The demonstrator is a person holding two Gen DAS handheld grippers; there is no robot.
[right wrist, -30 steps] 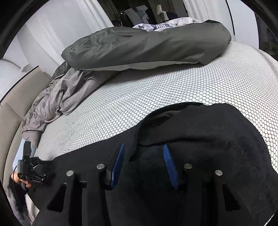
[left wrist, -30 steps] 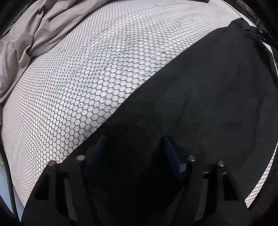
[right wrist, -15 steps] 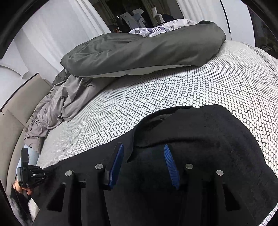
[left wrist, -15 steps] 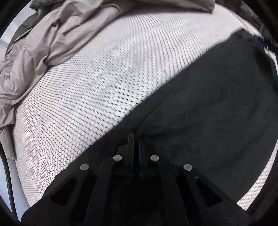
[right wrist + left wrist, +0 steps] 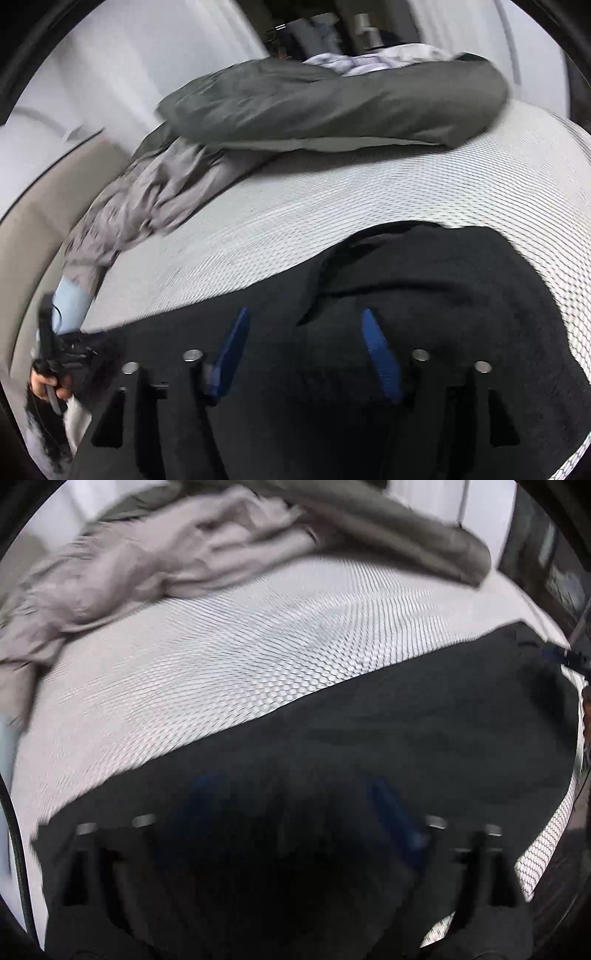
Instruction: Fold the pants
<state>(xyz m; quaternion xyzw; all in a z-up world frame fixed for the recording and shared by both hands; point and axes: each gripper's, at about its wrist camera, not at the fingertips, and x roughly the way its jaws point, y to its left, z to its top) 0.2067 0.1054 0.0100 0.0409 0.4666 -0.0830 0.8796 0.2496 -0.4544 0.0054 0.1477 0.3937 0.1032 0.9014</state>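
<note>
Reopened since half a second ago, the left gripper point(image 5: 295, 812) hovers wide over soft, limp black pants point(image 5: 424, 738); the right gripper point(image 5: 306, 347), also wide, should pinch the folded edge ahead.

Parted right gripper point(image 5: 304, 332) over black pants point(image 5: 443, 295)

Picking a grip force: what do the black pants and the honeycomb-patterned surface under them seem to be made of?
The black pants look like soft, matte fleece or terry: a fuzzy nap shows and the cloth drapes limply. The white honeycomb-patterned surface looks like a woven or printed mattress cover, smooth and taut; blur leaves the exact material open.
</note>
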